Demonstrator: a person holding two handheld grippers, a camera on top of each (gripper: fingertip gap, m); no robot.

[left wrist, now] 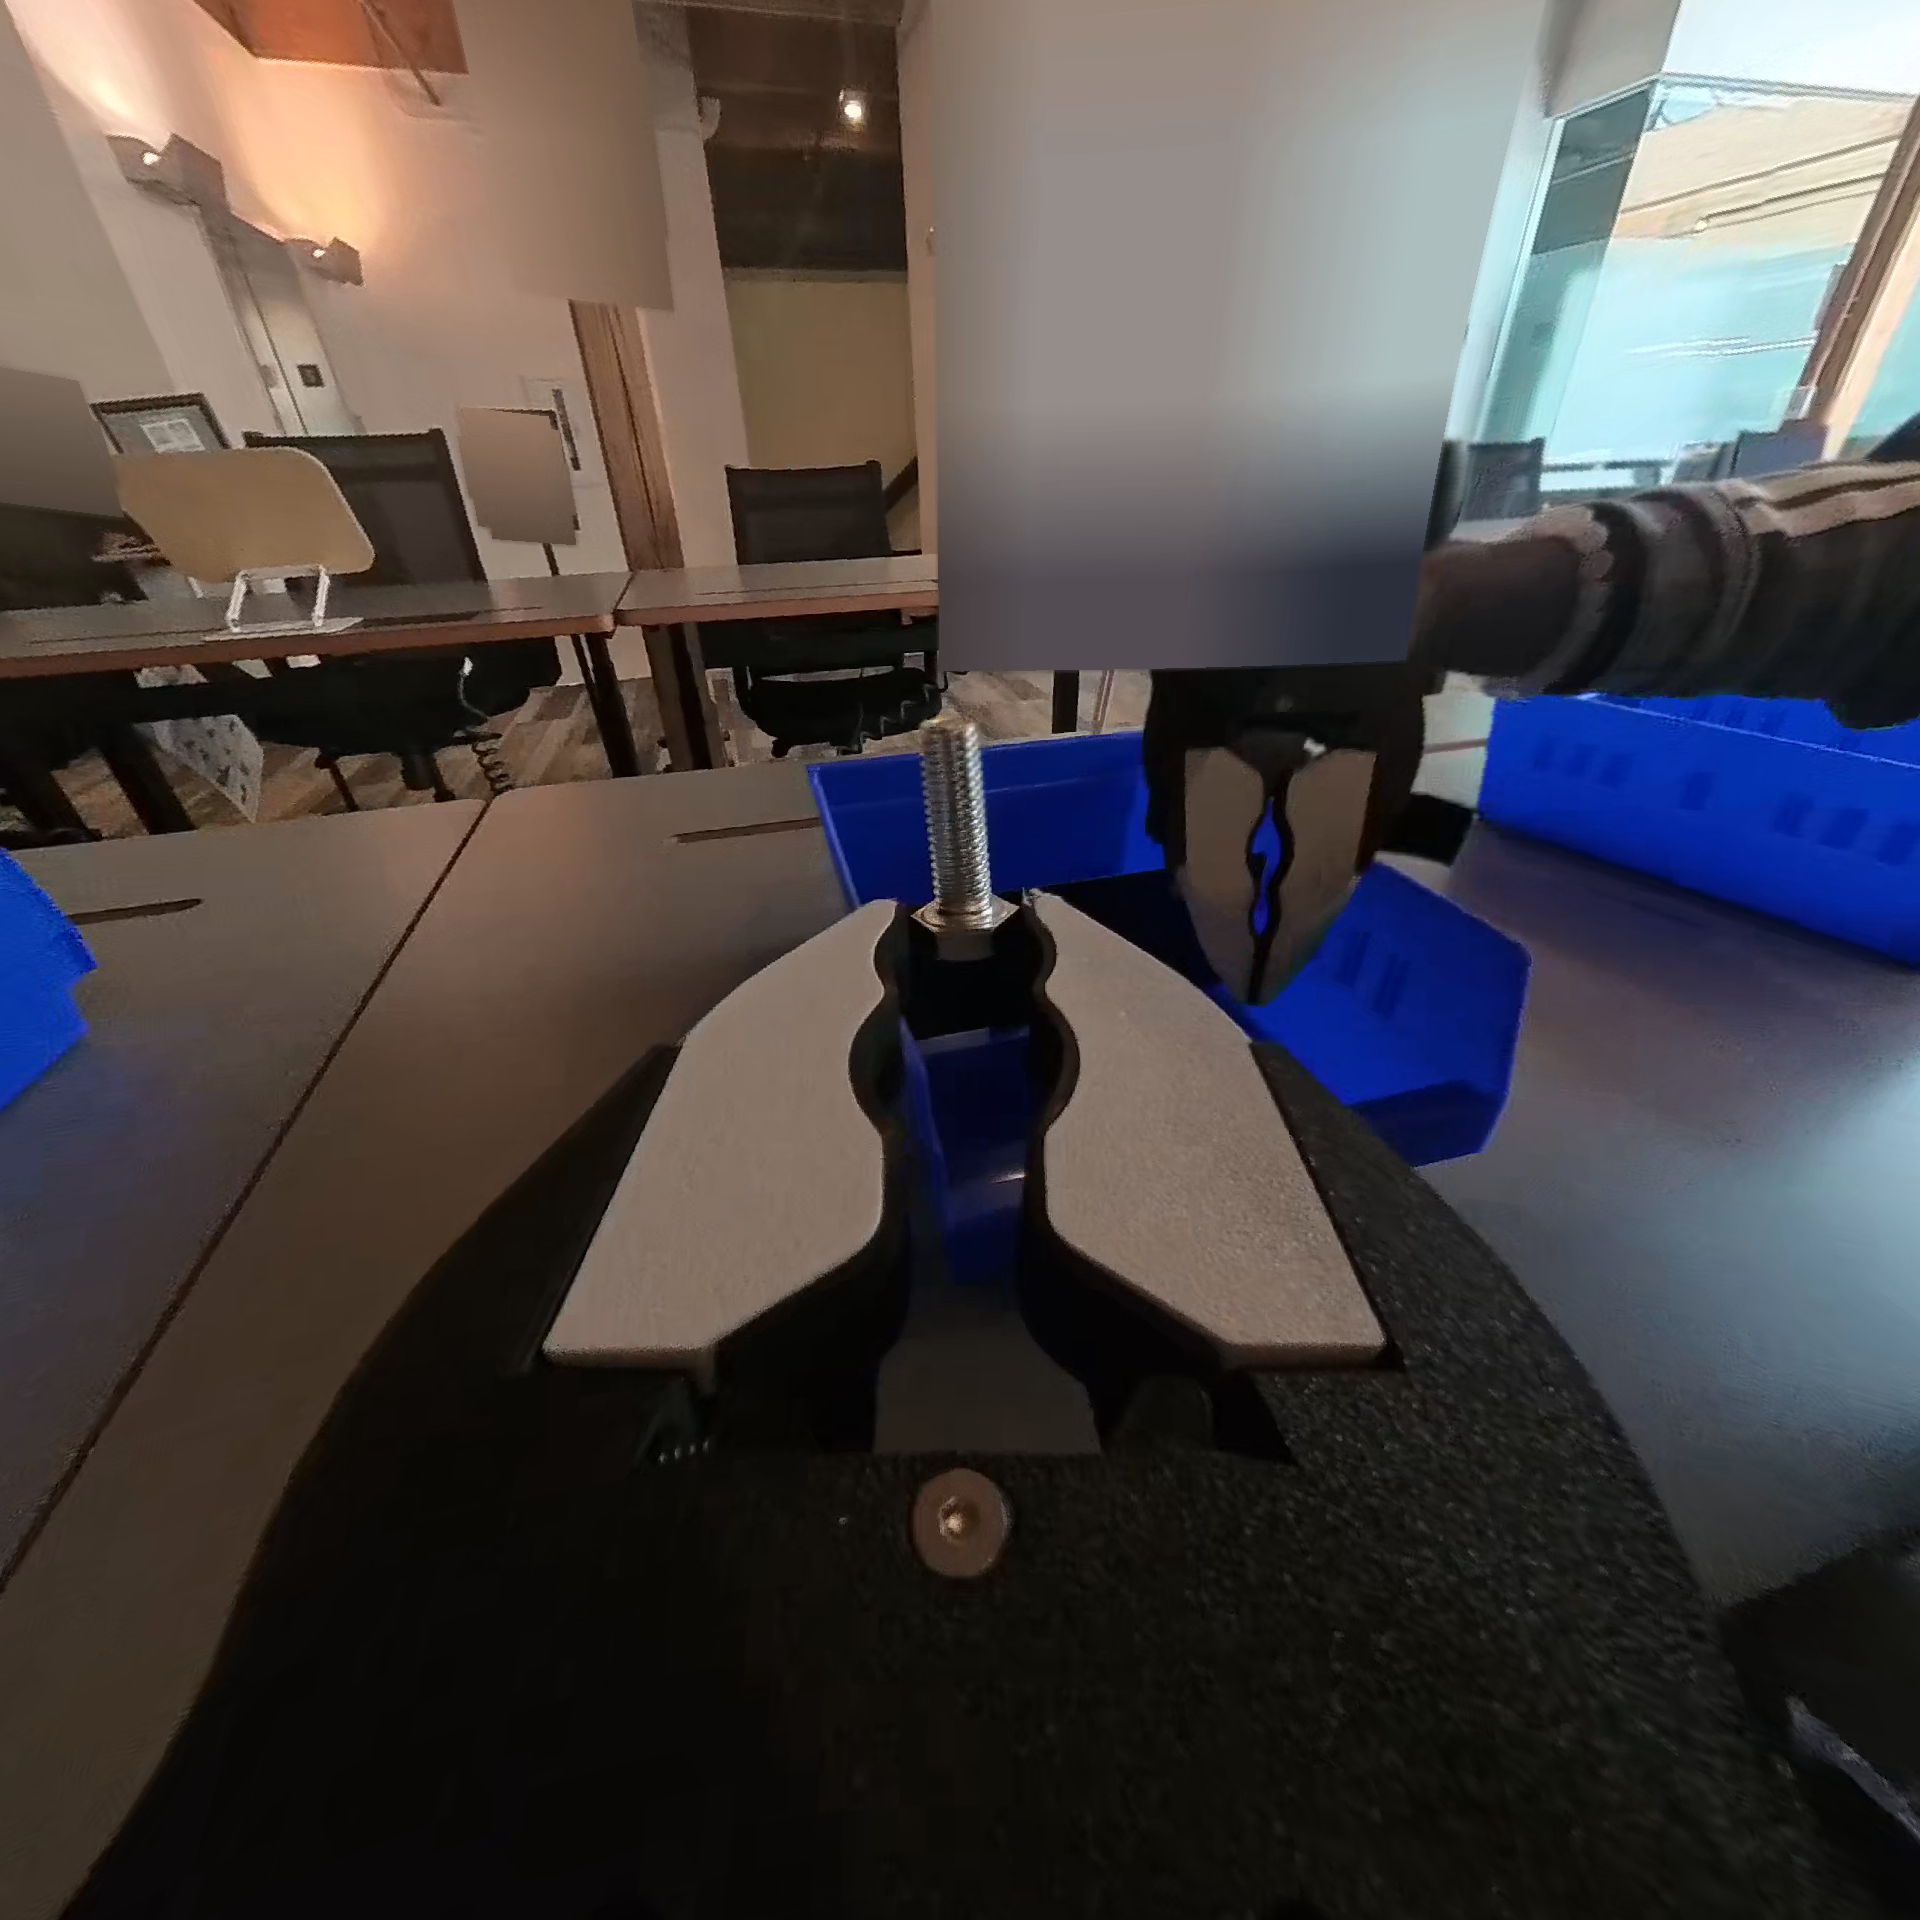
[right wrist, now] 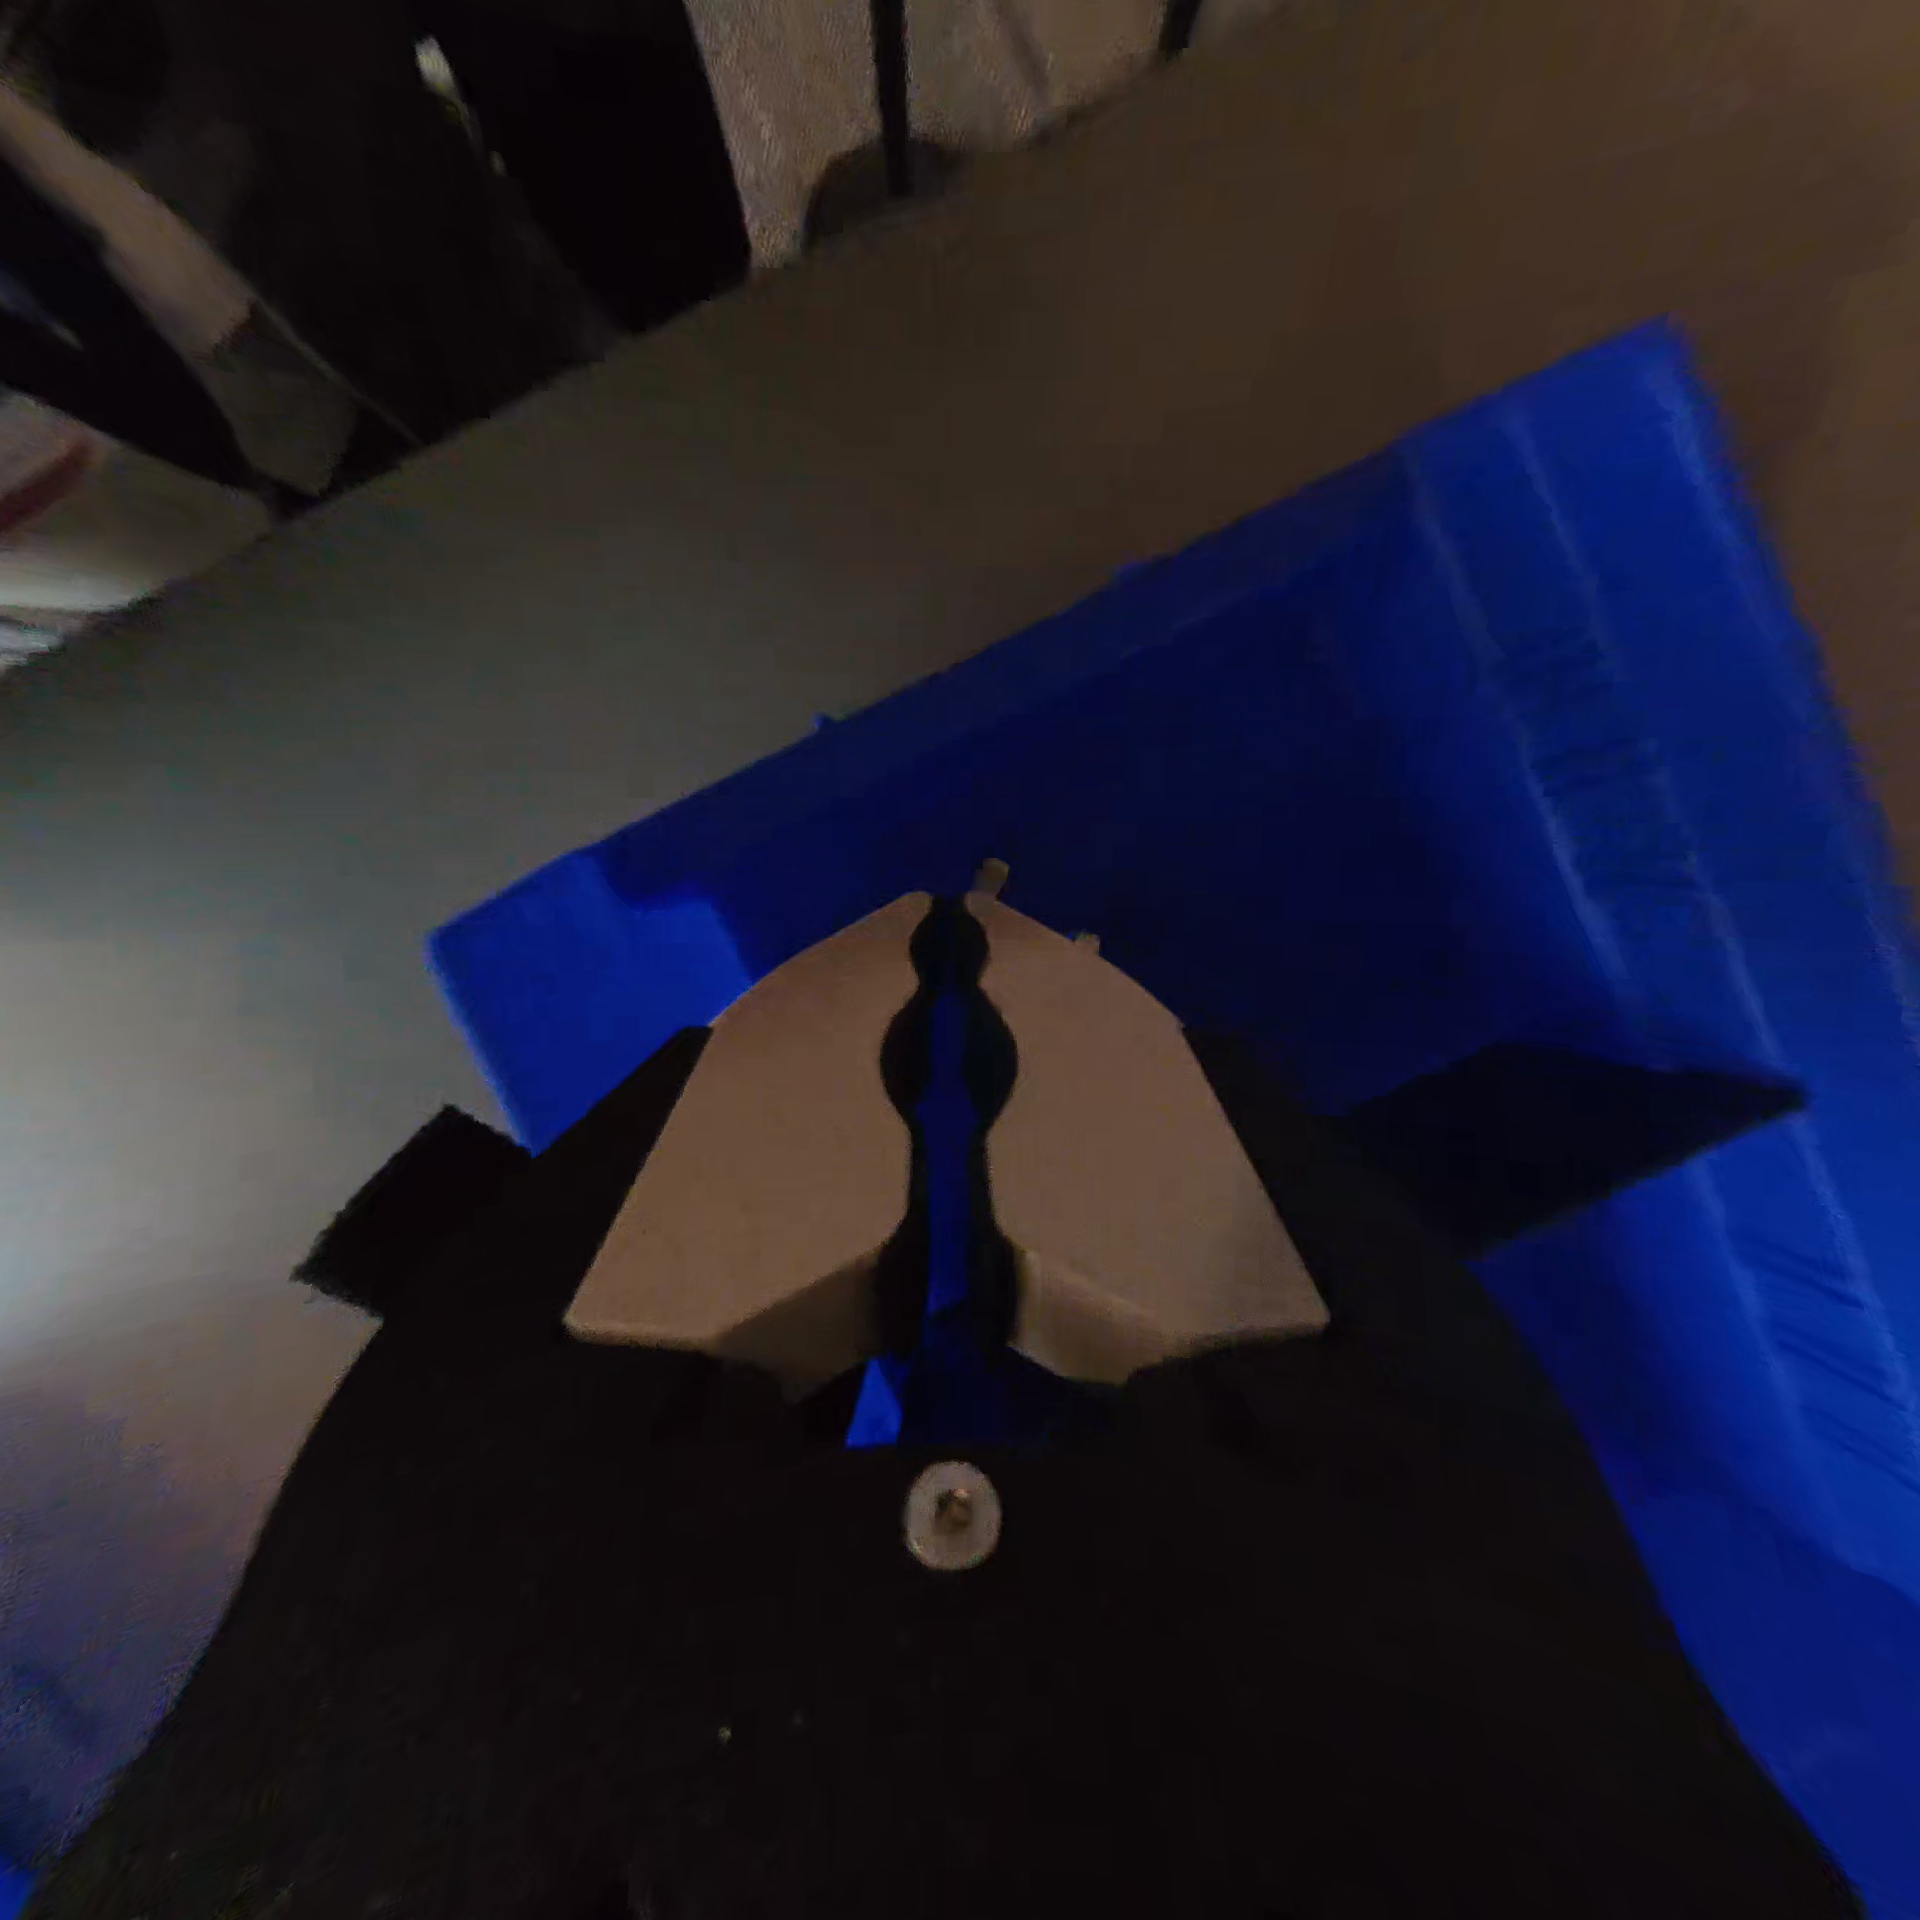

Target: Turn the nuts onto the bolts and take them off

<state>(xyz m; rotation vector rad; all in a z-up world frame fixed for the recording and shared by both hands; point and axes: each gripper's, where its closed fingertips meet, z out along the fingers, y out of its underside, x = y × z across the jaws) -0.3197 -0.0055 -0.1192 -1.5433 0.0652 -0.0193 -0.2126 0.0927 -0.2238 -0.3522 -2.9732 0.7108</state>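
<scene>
My left gripper (left wrist: 961, 923) is shut on the hex head of a silver bolt (left wrist: 958, 810). It holds the bolt upright above the table, threaded shaft pointing up and bare. My right gripper (right wrist: 961, 902) points down into a blue bin (right wrist: 1351, 779) with its jaws nearly together. A small pale metal piece, the nut (right wrist: 993, 871), sticks out at its tips. In the left wrist view the right gripper (left wrist: 1260, 982) hangs to the right of the bolt, tips inside the blue bin (left wrist: 1403, 1018). The right wrist view is blurred.
The dark table (left wrist: 468, 1018) carries a second long blue bin (left wrist: 1714, 831) at the far right and a blue piece (left wrist: 31, 987) at the left edge. A person's sleeve (left wrist: 1714, 592) reaches in from the right. Desks and chairs stand behind. The gap from one gripper's tips to the other's is roughly 20 cm. Measured from the fingertips, the nut (right wrist: 993, 871) is 7 cm or so from the right gripper and 20 cm from the left.
</scene>
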